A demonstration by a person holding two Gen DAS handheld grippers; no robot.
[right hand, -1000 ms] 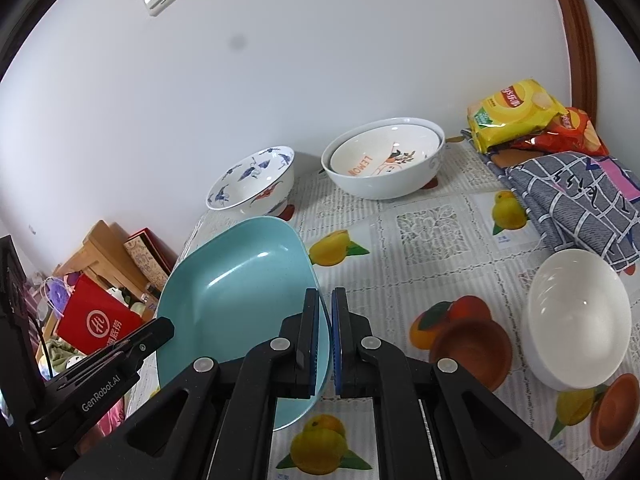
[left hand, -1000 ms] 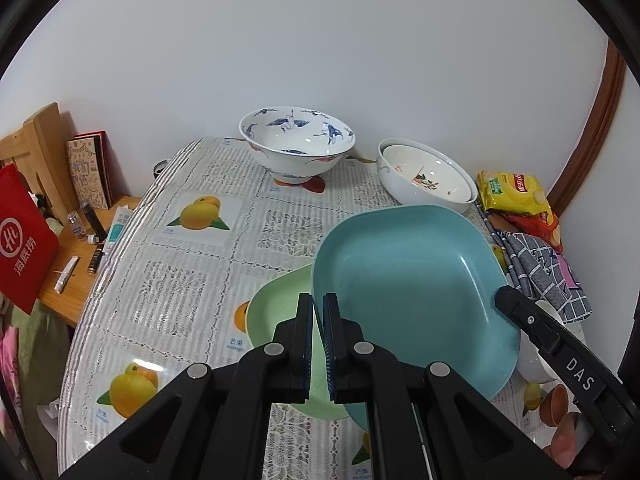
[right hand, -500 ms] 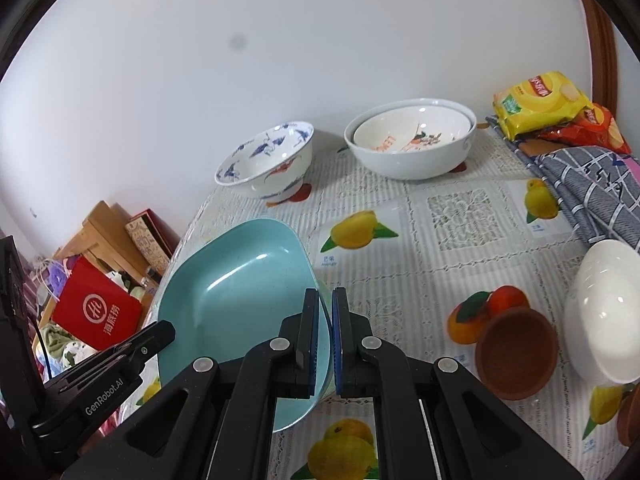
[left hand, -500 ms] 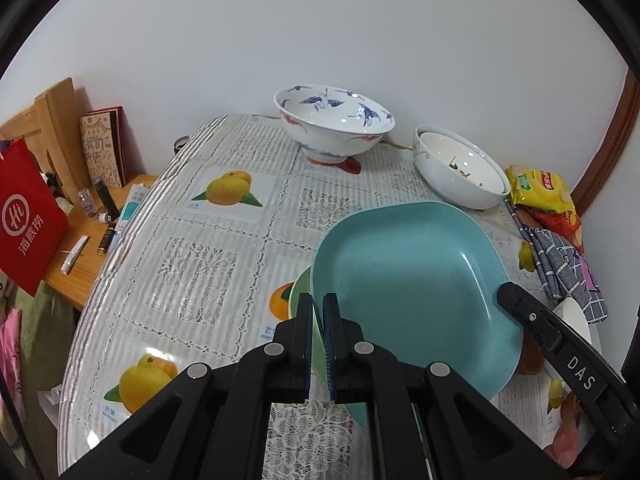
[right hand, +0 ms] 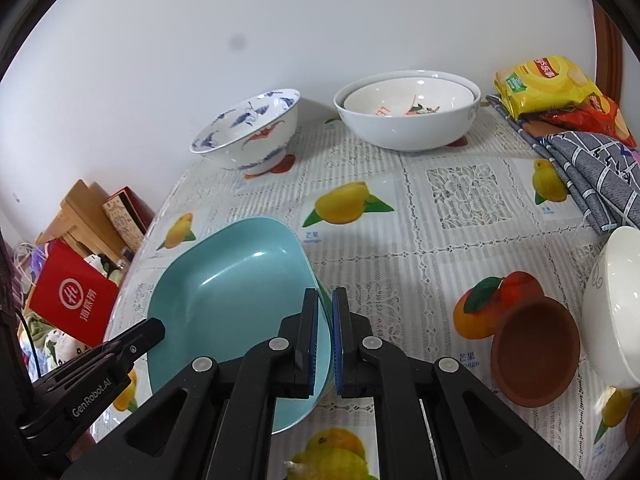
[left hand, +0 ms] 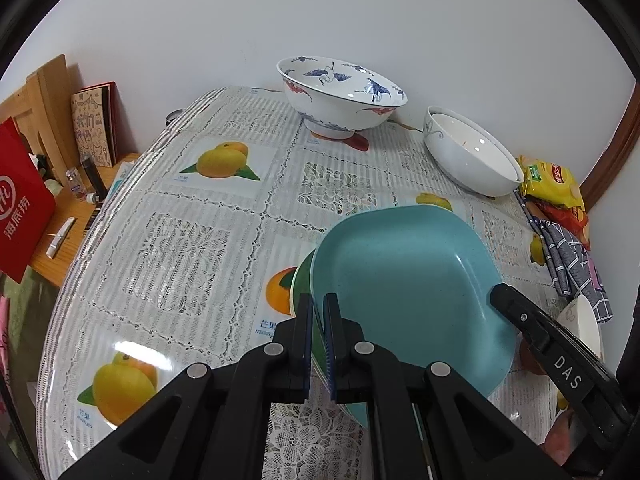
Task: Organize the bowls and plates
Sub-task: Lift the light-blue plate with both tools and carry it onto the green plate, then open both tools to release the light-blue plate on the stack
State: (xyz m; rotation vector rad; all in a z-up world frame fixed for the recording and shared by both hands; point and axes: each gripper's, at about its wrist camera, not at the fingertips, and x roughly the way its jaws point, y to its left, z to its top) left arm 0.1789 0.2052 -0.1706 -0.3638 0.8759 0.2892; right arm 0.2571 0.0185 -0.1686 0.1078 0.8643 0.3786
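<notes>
Blue plate lower onto one green plate; three bowls beyond.

The green plate is mostly hidden under the blue plate; the white bowl is cut off by the picture's right edge; the inner bowl sits deep in the big white bowl, so only its inside shows

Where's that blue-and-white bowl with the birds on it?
The crane-painted bowl stands at the table's far edge by the wall, left of the nested white bowls in both views.
</notes>
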